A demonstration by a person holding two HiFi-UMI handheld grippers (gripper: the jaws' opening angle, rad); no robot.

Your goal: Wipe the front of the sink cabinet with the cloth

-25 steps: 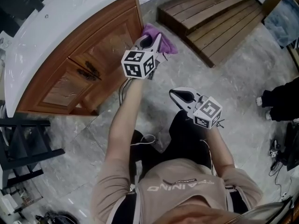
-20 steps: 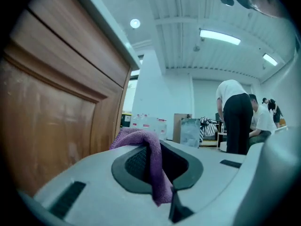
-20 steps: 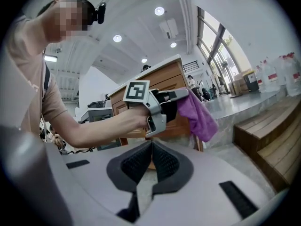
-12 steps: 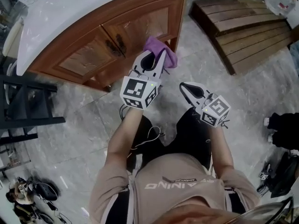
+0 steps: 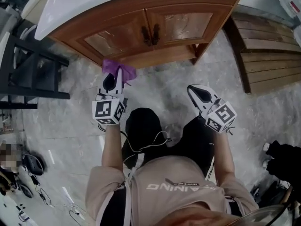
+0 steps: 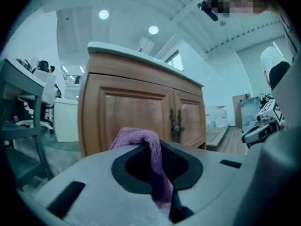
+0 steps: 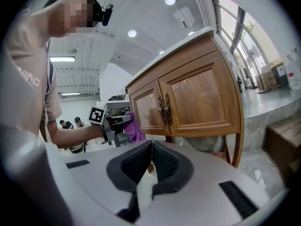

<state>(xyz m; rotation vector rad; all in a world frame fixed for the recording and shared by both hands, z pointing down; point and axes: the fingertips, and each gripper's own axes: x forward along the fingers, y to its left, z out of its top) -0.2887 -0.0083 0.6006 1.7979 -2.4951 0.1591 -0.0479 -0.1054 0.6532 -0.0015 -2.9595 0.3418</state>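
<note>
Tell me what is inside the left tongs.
A purple cloth is clamped in the left tongs, bunched over their tips. How far it reaches down between them is covered.

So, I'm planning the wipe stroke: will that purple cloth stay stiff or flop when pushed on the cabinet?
Probably floppy: the cloth droops over the left tongs. Likely light, since one pinch holds it. It may bunch against the cabinet front.

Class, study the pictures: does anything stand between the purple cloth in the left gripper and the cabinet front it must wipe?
Nothing visible does. The left gripper is shut on the cloth, held close before the lower part of the cabinet front, on its left door. No object shows between them.
</note>
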